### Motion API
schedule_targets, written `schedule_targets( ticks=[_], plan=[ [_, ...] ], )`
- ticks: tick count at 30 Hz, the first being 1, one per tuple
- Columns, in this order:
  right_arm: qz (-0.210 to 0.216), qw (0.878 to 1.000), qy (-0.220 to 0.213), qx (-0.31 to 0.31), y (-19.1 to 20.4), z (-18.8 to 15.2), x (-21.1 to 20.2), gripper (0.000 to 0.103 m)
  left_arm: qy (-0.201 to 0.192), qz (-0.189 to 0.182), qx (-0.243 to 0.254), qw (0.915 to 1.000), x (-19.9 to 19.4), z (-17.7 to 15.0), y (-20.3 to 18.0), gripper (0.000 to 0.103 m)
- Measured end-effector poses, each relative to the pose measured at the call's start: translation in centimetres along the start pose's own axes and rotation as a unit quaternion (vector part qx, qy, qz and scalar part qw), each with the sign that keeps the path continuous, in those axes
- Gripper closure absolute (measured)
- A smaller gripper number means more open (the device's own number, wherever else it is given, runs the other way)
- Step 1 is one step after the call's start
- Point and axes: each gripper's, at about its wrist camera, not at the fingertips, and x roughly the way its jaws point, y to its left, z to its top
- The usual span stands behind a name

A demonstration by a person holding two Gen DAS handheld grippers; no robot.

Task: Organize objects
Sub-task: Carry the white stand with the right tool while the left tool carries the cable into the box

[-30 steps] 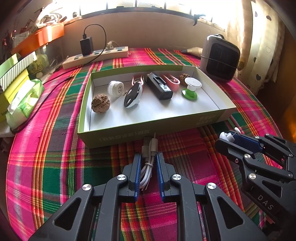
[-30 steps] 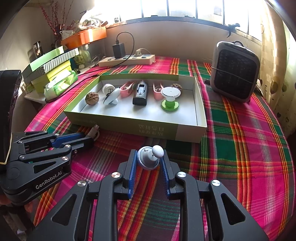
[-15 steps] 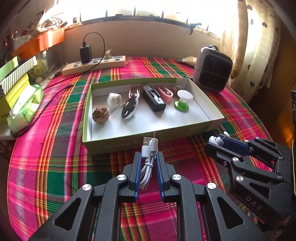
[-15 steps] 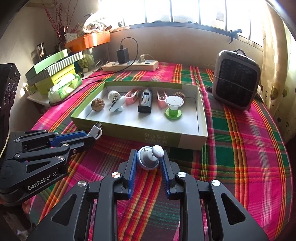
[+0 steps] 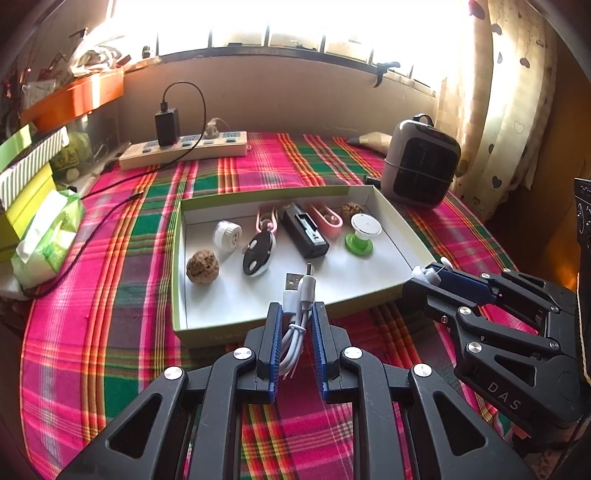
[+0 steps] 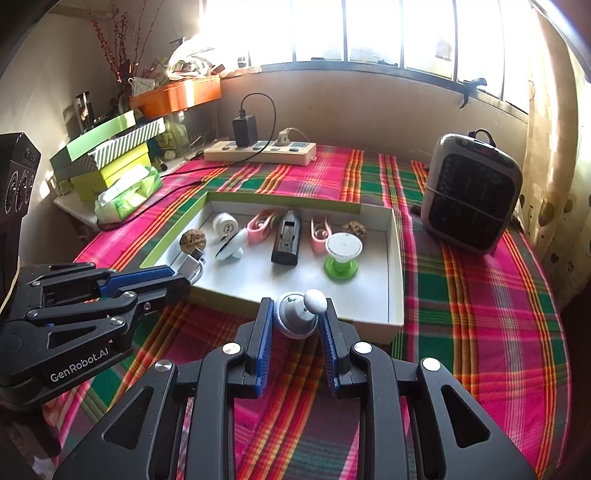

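Your left gripper (image 5: 297, 321) is clamped on the coiled white USB cable (image 5: 297, 299), your right gripper (image 6: 297, 325) on a small grey knob-topped gadget (image 6: 299, 314); both hang at the near wall of the green tray (image 5: 177, 258). Carry each over that wall and set it on bare white floor in front of the walnut (image 5: 202, 266) and the green-based stand (image 5: 360, 234).

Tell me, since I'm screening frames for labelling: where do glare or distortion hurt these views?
Left wrist view: the window is blown out to white, the box stays sharp, and the edges bend and darken. Right wrist view: the window glares too, the heater reads clearly, and the rim bows and darkens.
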Motion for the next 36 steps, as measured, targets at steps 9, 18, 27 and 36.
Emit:
schedule_targets(
  ticks=[9, 18, 27, 36],
  plan=[
    [-0.008, 1.0, 0.013, -0.003, -0.7, 1.7, 2.4, 0.077, 0.001, -0.002, -0.003, 1.0, 1.7, 1.8, 0.6, 0.089],
    [-0.011, 0.999, 0.033, -0.004, -1.4, 2.5, 4.9, 0.077, 0.019, -0.001, -0.004, 0.9998, 4.2, 2.8, 0.8, 0.089],
    [-0.008, 0.999, 0.052, -0.007, -1.8, 2.6, 6.5, 0.077, 0.034, 0.003, 0.0, 0.9994, 6.0, 3.2, 0.7, 0.089],
    [-0.014, 0.998, 0.062, -0.011, -1.9, 2.4, 7.5, 0.077, 0.047, 0.006, 0.004, 0.9989, 7.2, 3.0, 0.4, 0.089]
  ],
)
